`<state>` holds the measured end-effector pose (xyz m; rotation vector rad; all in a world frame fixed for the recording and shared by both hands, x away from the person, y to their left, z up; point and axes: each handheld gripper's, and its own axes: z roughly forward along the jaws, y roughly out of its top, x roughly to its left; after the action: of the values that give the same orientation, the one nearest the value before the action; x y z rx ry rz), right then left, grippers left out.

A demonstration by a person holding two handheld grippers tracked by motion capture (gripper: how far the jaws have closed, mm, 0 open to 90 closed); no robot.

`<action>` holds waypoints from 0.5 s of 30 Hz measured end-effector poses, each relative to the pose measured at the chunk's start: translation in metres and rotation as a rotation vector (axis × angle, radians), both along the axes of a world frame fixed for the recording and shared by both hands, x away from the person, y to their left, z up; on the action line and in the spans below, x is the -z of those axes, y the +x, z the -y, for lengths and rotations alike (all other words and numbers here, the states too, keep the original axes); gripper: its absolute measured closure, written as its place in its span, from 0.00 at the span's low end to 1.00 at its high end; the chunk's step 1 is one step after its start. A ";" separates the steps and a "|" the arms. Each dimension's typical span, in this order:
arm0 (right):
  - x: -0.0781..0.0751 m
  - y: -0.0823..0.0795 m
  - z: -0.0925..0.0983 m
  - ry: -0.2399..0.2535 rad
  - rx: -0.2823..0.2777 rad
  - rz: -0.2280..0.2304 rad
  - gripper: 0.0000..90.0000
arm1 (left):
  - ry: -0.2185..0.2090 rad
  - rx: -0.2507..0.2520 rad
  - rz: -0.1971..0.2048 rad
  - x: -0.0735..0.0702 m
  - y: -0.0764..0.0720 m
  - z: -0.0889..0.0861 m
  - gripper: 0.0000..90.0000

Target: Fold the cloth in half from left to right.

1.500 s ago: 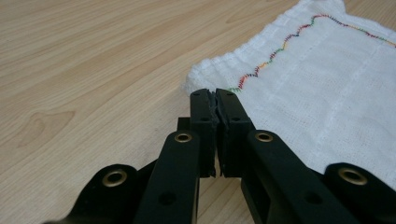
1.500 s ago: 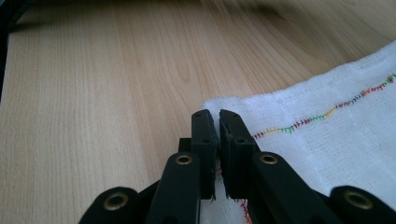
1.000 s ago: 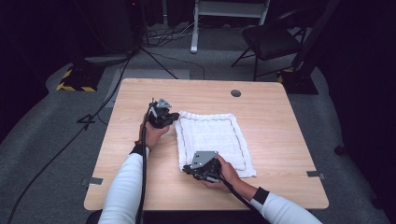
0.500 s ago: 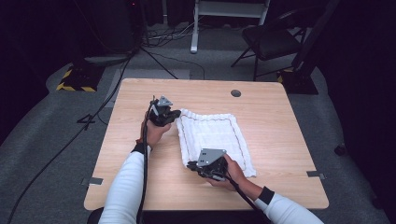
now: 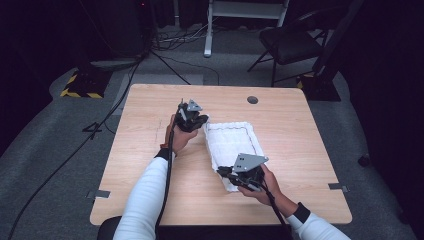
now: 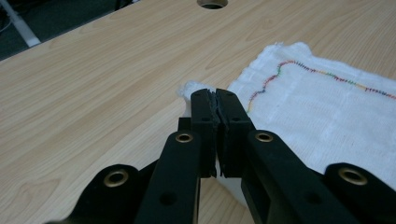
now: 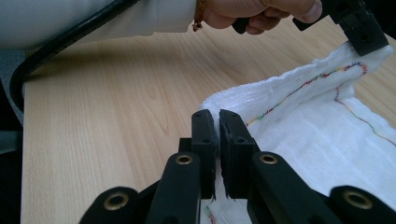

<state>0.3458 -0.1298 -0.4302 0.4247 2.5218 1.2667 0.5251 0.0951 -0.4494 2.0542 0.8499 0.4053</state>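
A white cloth (image 5: 232, 147) with a multicoloured stitched border lies just right of centre on the wooden table (image 5: 140, 165), its long axis running near to far. Bare tabletop surrounds it on all sides, broadest at the left and far side; a round cable hole (image 5: 252, 100) sits near the far edge, well apart from the cloth.

The left claw (image 5: 196, 120) is at the cloth's far-left corner. In the left gripper view its jaws stand pressed together on a small tuft of white fabric (image 6: 198, 88) that rises just beyond the tips; the corner itself is mostly hidden behind the jaws.

The right claw (image 5: 231, 176) is at the cloth's near-left corner. In the right gripper view its jaws are nearly closed, leaving a narrow gap, with the cloth's raised edge (image 7: 208, 105) between and behind them; they appear to pinch it, though the contact is partly hidden. From here the left edge of the cloth runs lifted off the table up to the other claw (image 7: 362, 35), held by the left hand (image 7: 261, 11) at the top of the view.

In the high view the right hand (image 5: 265, 185) covers the cloth's near end, and both sleeves are cut off at the bottom of that view. The floor beyond the table is dim; a chair (image 5: 295, 45) and cables are faintly discernible.
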 end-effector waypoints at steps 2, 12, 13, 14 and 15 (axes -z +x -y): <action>-0.001 -0.001 0.008 0.002 0.015 -0.001 0.95 | -0.006 0.010 0.004 -0.001 0.002 0.007 0.96; -0.003 -0.002 0.047 0.007 0.090 0.001 0.95 | -0.002 0.041 0.010 -0.003 0.010 0.045 0.96; -0.003 -0.002 0.050 0.005 0.098 0.002 0.95 | -0.003 0.043 0.007 -0.003 0.011 0.049 0.96; -0.002 -0.002 0.054 0.004 0.106 0.002 0.95 | -0.002 0.047 0.008 -0.003 0.012 0.053 0.96; -0.002 -0.001 0.058 0.005 0.113 0.001 0.95 | -0.001 0.051 0.007 -0.003 0.013 0.057 0.96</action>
<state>0.3443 -0.1882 -0.4279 0.5586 2.4563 1.2309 0.5381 0.0377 -0.4460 2.0680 0.7915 0.3845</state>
